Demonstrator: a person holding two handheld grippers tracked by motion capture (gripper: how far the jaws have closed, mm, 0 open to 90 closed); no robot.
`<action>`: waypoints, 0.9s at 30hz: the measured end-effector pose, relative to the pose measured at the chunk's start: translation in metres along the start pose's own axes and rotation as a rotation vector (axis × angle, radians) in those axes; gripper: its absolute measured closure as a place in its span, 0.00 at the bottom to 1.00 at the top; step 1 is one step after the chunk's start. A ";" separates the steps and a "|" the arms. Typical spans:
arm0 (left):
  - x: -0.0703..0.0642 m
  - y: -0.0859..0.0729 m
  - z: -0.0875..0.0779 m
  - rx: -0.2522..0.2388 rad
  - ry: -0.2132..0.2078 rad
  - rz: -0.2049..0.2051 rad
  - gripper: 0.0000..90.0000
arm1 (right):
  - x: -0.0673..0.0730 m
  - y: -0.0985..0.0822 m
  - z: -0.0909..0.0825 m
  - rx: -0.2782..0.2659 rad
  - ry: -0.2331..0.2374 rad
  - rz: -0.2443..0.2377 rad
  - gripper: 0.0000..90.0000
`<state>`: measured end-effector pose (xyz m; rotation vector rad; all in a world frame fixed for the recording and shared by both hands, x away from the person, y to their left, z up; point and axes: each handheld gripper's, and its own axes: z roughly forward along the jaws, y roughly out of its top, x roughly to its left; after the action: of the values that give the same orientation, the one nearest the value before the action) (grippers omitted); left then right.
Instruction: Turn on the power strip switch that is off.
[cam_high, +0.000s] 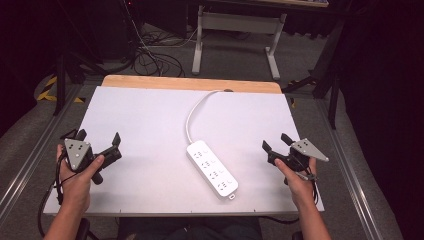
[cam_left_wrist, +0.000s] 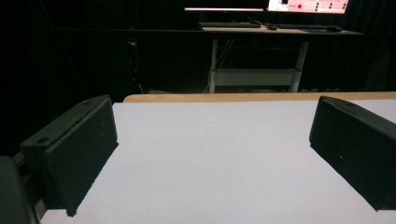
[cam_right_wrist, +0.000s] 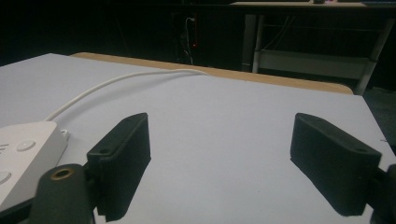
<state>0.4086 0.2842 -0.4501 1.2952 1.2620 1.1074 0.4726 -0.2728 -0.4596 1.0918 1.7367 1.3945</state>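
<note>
A white power strip (cam_high: 212, 169) lies slantwise near the middle front of the white table top (cam_high: 145, 120); its white cord (cam_high: 192, 114) curves off toward the far edge. In the right gripper view the power strip (cam_right_wrist: 21, 149) sits at the left, and its cord (cam_right_wrist: 116, 80) runs away across the table. My left gripper (cam_high: 98, 137) is held in a hand at the table's left edge, open and holding nothing. My right gripper (cam_high: 276, 141) is held at the right edge, also open with nothing in it. Between the left gripper's (cam_left_wrist: 212, 154) jaws lies bare white table. The right gripper (cam_right_wrist: 219, 163) stands to the right of the strip.
A wooden strip (cam_high: 192, 83) borders the table's far edge. Beyond it stand a desk frame (cam_high: 235, 35) and loose cables (cam_high: 150, 55) on the floor. Dark curtains and stands flank both sides.
</note>
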 end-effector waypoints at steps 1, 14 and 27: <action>0.000 0.000 0.000 0.001 0.001 0.001 0.02 | 0.000 0.000 0.000 -0.002 0.000 -0.001 0.27; 0.000 0.000 0.000 0.002 -0.001 0.003 0.02 | 0.000 0.004 -0.002 0.000 0.055 -0.010 0.70; -0.001 -0.001 0.001 0.001 -0.010 0.006 0.02 | -0.003 0.012 -0.008 -0.022 0.126 -0.029 1.00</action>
<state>0.4095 0.2834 -0.4508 1.3046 1.2529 1.1034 0.4693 -0.2774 -0.4462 0.9815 1.8142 1.4888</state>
